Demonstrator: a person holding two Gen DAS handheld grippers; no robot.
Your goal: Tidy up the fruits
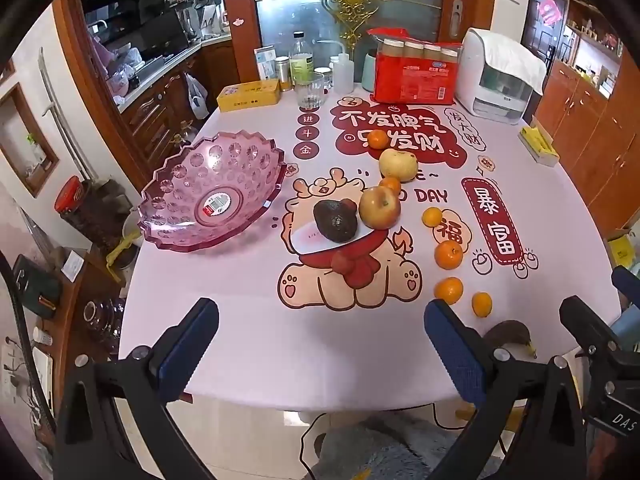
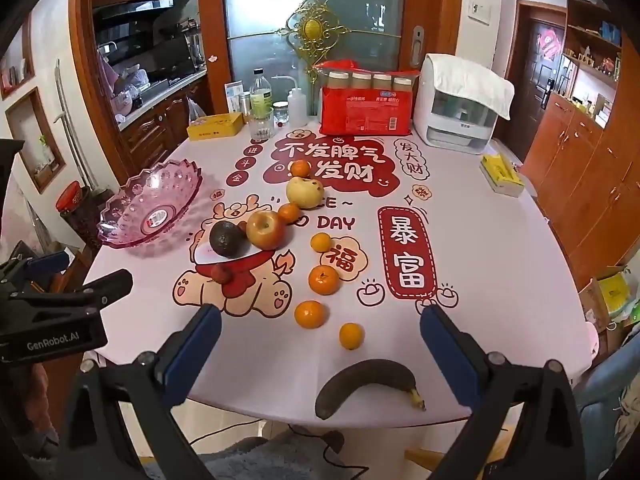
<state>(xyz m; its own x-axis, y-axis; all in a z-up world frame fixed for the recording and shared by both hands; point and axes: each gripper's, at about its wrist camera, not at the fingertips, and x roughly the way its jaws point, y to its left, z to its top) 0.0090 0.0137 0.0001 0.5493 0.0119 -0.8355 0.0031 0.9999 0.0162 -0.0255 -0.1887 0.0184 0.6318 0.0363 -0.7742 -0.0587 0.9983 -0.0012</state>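
Banana lies at near counter edge, long axis crosswise, stem pointing right; left wrist view shows only its tip. Pink bowl sits empty, left. Left gripper and right gripper spread wide, holding nothing.

A red pack of bottles stands beside a white appliance (towel-draped), yellow tin farther left.

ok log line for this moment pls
stage: start | left tool: open, empty | right tool: open, empty | pink bowl: empty | fruit: all on table
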